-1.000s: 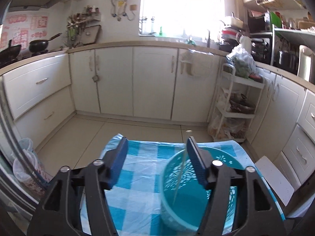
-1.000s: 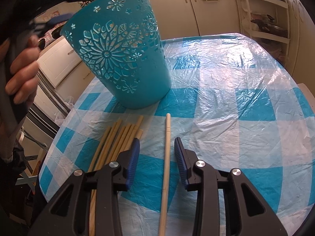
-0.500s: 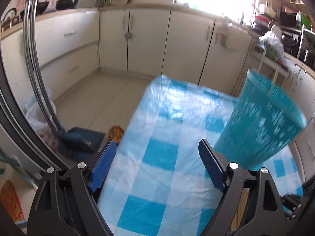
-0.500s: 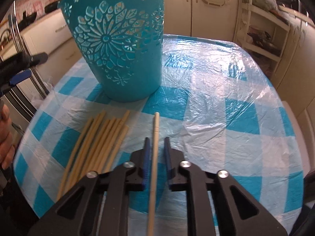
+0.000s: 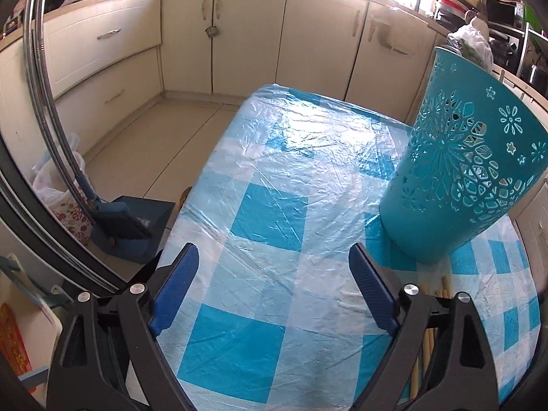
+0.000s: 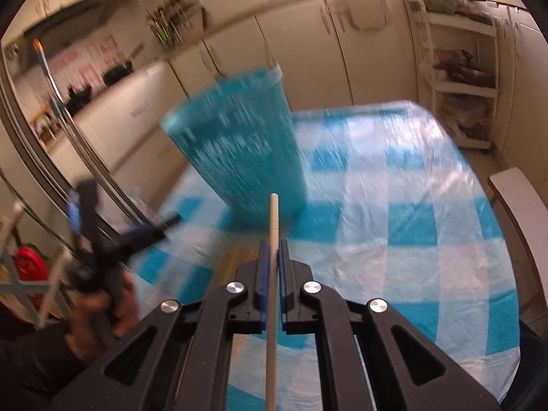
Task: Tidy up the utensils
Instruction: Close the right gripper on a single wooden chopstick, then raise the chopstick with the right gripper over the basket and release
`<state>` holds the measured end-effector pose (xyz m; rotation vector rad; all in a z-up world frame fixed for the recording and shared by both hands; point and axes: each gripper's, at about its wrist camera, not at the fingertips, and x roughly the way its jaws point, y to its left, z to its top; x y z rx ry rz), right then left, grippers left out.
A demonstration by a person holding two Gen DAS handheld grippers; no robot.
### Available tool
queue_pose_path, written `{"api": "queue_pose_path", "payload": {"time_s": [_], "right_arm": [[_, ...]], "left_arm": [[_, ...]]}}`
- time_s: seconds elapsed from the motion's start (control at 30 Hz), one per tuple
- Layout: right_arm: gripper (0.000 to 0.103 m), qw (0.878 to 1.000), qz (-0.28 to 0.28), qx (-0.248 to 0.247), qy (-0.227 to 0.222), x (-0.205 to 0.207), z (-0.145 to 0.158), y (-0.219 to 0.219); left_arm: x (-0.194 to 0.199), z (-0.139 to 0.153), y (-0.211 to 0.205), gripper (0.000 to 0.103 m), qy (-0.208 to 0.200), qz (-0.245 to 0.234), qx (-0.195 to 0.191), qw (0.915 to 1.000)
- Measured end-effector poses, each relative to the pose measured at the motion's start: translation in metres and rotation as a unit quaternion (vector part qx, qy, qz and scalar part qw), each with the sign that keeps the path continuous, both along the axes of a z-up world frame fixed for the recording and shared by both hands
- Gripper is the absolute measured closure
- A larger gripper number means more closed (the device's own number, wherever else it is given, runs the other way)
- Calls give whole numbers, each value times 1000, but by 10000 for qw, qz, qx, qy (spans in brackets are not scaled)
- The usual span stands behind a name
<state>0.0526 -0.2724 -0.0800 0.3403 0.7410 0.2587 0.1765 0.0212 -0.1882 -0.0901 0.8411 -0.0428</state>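
Observation:
A teal cut-out plastic holder (image 5: 459, 171) stands on the blue-and-white checked table (image 5: 274, 178); it shows blurred in the right wrist view (image 6: 239, 150). My right gripper (image 6: 273, 245) is shut on a wooden chopstick (image 6: 272, 308) and holds it lifted above the table, its tip pointing at the holder. Several more chopsticks (image 5: 428, 335) lie on the cloth near the holder, partly hidden behind my left gripper's finger. My left gripper (image 5: 274, 284) is open and empty over the table's near left part; it also shows in the right wrist view (image 6: 99, 226).
Cream kitchen cabinets (image 5: 253, 34) line the back walls. A blue dustpan and brush (image 5: 126, 219) and plastic bags (image 5: 58, 191) sit on the floor to the left of the table. A white shelf rack (image 6: 459, 78) stands at the right.
My right gripper has lifted the chopstick off the table and tilted up toward the holder. My left gripper has drawn a little closer to the table and stays open.

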Motion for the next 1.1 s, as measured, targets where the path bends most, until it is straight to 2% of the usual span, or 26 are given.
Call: {"api": "queue_pose_path", "payload": {"time_s": [0.17,0.3,0.37,0.47,0.67,0.83,1.03,1.1], "right_arm": [[97,9931,-24,640,-986,21,72,6],[97,9843,-147,788,-1575,65,109,20],[97,9812,-315,677,-1777,89,116,29],[97,9798,-573,574,-1829,119,115,33],[97,9851,-852,192,-1479,163,86,39],[97,9881,-816,81,-1301,162,70,37],[96,9896,-619,-40,-1298,148,76,41],[92,9889,-573,-73,-1372,134,80,40]], "left_arm": [[0,1,-4,17,-41,-39,86,9999],[-3,3,-8,17,-140,-58,133,9998],[-5,4,-9,17,-204,-73,129,9997],[-9,7,-9,17,-332,-70,142,9993],[-10,8,-10,17,-383,-123,129,9991],[-8,8,-5,17,-387,-96,3,9992],[-8,8,-4,16,-391,-99,14,9992],[-8,8,-3,16,-390,-78,0,9992]]}}
